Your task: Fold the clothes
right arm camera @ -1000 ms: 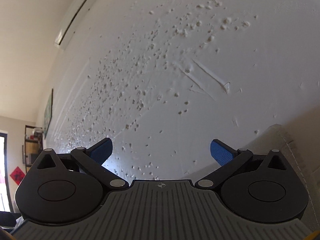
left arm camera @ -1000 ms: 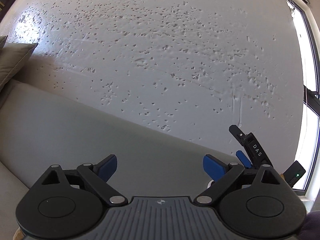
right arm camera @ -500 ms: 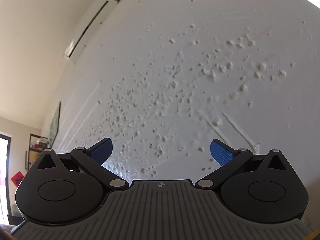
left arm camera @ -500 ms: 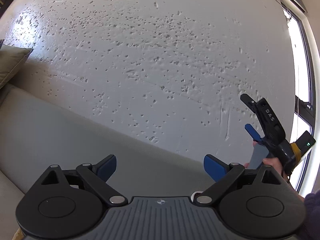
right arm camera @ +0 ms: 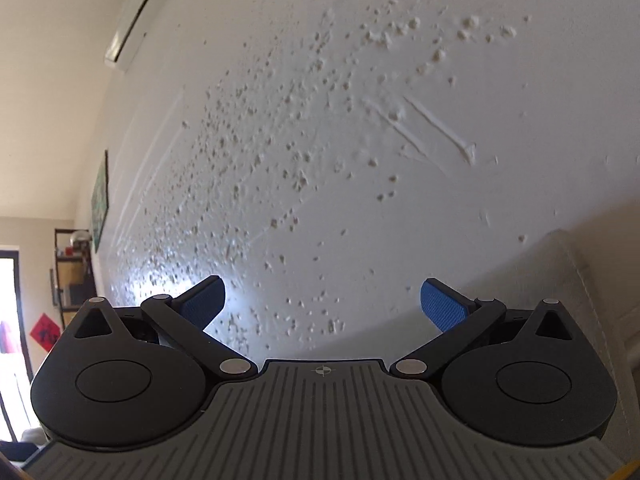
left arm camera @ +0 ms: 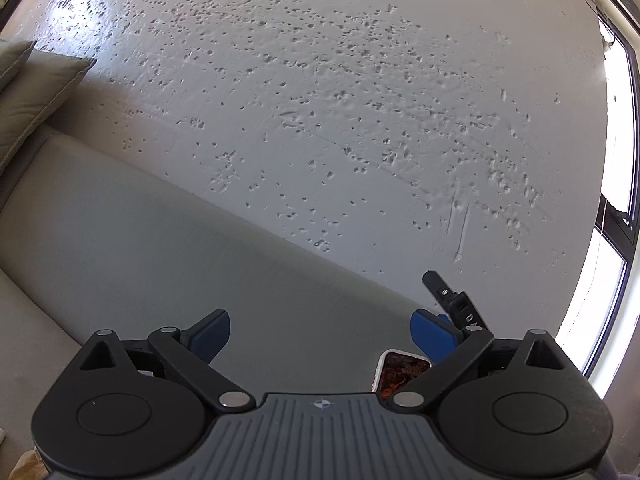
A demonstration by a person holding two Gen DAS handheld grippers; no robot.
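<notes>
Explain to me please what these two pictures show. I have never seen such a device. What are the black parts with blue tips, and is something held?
Each picture comes from a camera mounted on a hand-held tool, looking forward along its two fingers. A person carries one tool in each hand; there is no robot arm.

The left view shows the open left gripper with blue pads, empty. Behind it are a pale grey sofa backrest, a white pitted wall and an olive cushion. A white-framed phone shows between the fingers. The other tool's black finger sticks up at the right.

The right view shows the open right gripper, also empty, facing the same wall.

No clothes are visible.
</notes>
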